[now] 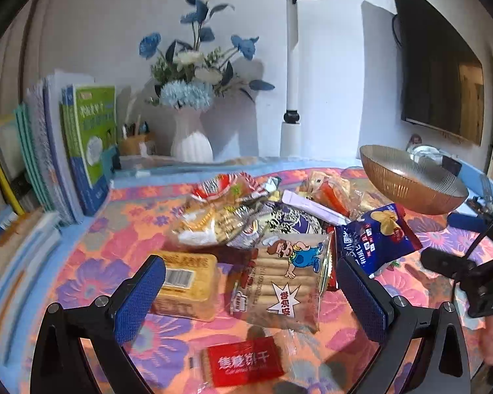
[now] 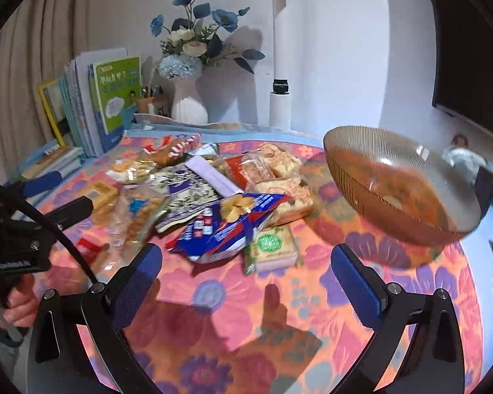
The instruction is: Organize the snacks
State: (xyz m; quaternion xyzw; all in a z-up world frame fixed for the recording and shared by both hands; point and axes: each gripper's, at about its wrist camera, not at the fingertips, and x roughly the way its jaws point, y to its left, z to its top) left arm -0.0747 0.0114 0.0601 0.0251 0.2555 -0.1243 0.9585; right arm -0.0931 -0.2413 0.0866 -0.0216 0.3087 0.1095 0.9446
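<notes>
A: Fingers?
B: Left gripper (image 1: 249,290) and right gripper (image 2: 246,277) both spread wide, grasping nothing.
A: Snacks?
B: Snacks (image 2: 213,197) heaped on the flowered tabletop (image 2: 233,295), bowl (image 2: 401,184) beside; books (image 1: 82,144), vase (image 1: 190,138) behind.

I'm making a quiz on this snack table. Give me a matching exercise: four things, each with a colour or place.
Things:
1. bowl
2. chip bag
3. vase
4. caramel biscuit packet

Descriptions:
A. red, nearest the left gripper's camera
B. white, holding blue flowers
C. amber ribbed glass, right of the pile
D. dark blue, pictured chips

Pairs: 1-C, 2-D, 3-B, 4-A
</notes>
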